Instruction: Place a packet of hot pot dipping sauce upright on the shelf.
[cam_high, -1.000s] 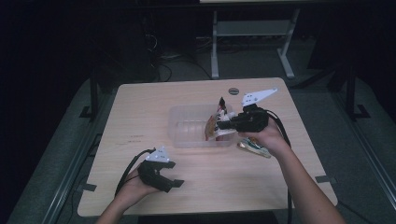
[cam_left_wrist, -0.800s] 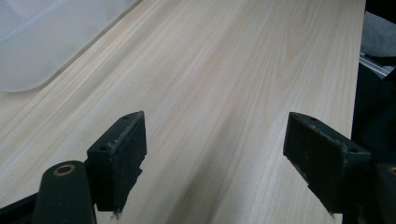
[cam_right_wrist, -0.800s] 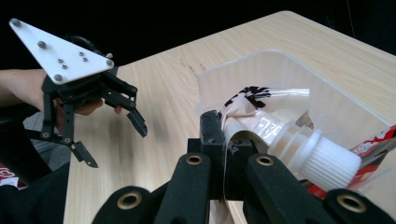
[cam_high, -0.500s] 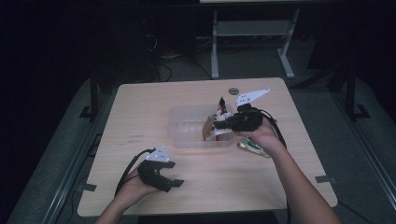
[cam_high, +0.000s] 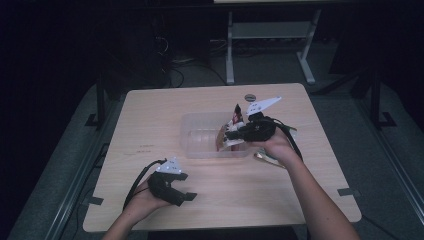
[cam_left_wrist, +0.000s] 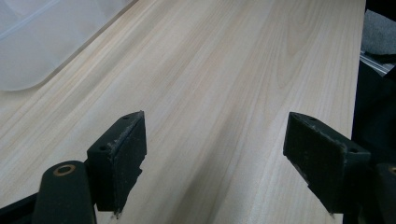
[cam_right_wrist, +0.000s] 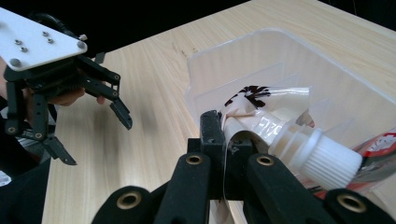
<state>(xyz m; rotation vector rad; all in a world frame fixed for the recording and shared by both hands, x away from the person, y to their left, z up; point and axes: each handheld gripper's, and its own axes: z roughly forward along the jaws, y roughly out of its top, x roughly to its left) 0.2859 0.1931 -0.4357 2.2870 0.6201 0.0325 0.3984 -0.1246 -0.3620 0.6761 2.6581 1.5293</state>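
Resting near edge: left gripper (cam_high: 190, 196) lies low over bare table (cam_high: 150, 125), jaws spread wide, holding nothing.
Right gripper: right gripper (cam_right_wrist: 224, 140) has its jaws closed tight on a pouch (cam_right_wrist: 261, 116).
Pouch: crumpled, white ribbed cap (cam_right_wrist: 327, 161), hanging just inside the bin (cam_high: 200, 145) at its right end.
Key relation: pouch sits at the right jaw tips, long axis running roughly along the jaws; right hand far nearer than left.
Beyond: small dark disc (cam_high: 249, 97) near the table's far edge.
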